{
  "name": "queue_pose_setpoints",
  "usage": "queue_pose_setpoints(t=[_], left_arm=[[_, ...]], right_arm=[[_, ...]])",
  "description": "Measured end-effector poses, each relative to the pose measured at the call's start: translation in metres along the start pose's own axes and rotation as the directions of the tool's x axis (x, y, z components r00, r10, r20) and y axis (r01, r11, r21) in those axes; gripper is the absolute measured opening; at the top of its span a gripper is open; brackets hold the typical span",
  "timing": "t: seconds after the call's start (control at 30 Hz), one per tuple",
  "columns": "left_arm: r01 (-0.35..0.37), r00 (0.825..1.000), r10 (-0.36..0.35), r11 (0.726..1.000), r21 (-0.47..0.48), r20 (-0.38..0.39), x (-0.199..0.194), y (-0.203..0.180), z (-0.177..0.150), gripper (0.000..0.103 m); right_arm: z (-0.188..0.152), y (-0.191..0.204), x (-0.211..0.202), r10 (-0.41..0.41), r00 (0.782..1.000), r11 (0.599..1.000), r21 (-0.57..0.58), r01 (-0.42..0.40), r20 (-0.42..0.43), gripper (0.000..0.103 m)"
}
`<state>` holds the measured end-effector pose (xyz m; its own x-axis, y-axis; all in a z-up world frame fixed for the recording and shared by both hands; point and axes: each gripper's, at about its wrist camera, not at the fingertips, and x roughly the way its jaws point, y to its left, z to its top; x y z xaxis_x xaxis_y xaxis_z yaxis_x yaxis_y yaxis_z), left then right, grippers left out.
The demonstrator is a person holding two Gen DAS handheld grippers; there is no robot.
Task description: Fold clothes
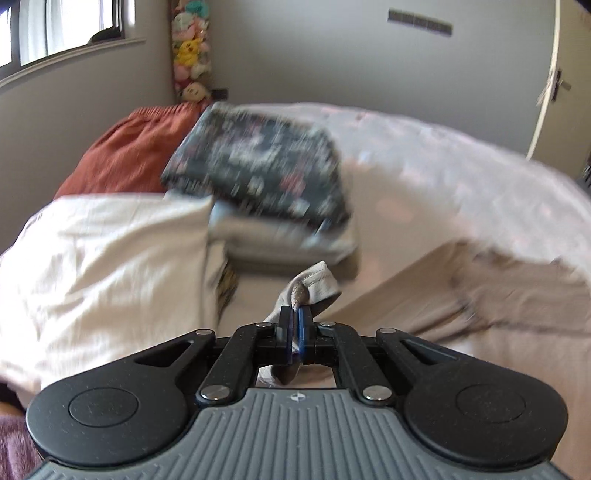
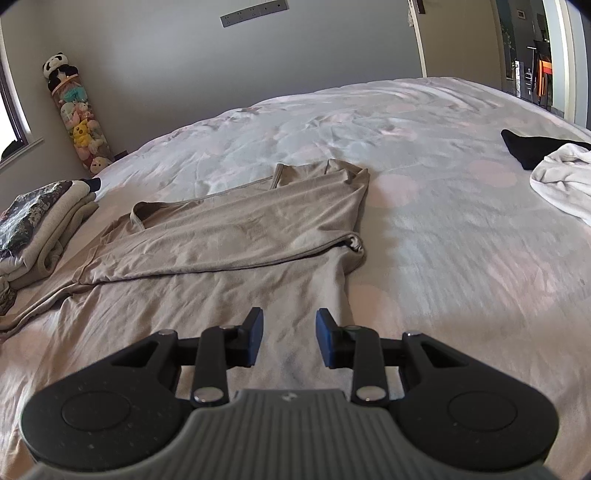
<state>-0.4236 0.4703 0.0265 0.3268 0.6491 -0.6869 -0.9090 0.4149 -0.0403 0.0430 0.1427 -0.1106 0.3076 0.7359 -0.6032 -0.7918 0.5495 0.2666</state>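
Left tool (image 1: 294, 325) pinches a bunched hem of the beige shirt (image 1: 314, 290) between its blue pads, which are pressed together on the cloth, with a fold of fabric poking up past the tips and more hanging down behind them. Right tool (image 2: 289, 338) hangs just above the same shirt (image 2: 236, 236) with its blue pads spread apart and nothing between them. Spread across the bed (image 2: 424, 155), the shirt lies partly folded, its upper half doubled over the lower, one sleeve reaching toward the far side and a rumpled corner at the right edge showing a bit of black and white print. At the left of the bed stands a stack of folded clothes (image 2: 40, 229), pale pieces below and a dark floral piece (image 1: 258, 166) on top, with the shirt's left edge lying near its foot. Seen from the left tool, a white garment (image 1: 110, 266) fills the near left, touching the stack, and a rust-red garment (image 1: 129, 155) lies behind it against the wall; much of that view is blurred. On the far right of the bed, well apart from the shirt, a white towel (image 2: 561, 181) lies crumpled against a black garment (image 2: 532, 147). In the corner by the window (image 1: 66, 33) a clear tube of plush toys (image 2: 83, 129) stands upright, a panda (image 2: 55, 68) perched on top.
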Motion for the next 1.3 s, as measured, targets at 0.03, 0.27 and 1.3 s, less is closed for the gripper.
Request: queue_pose_setpoints(t=[0.03,0.27,1.3], left_arm=[[0.03,1.0,-0.029,1.0,-0.002,0.008,-0.008,-0.007,0.015,0.001],[0.187,0.979,-0.189,0.982,0.039,0.078,-0.051,-0.076,0.115,0.001],[0.738,0.635,-0.629,0.666,0.111,-0.449,0.178,-0.441,0.051,0.001]], right_arm=[[0.0,0.0,-0.001,0.003,1.0,1.0,0.001,-0.003,0.005,0.035],[0.004,-0.004,-0.008,0.017,0.999,0.999,0.031,-0.018,0.038,0.035],[0.072,-0.035,0.091,-0.047,0.999,0.998,-0.04,0.047,-0.003,0.035]])
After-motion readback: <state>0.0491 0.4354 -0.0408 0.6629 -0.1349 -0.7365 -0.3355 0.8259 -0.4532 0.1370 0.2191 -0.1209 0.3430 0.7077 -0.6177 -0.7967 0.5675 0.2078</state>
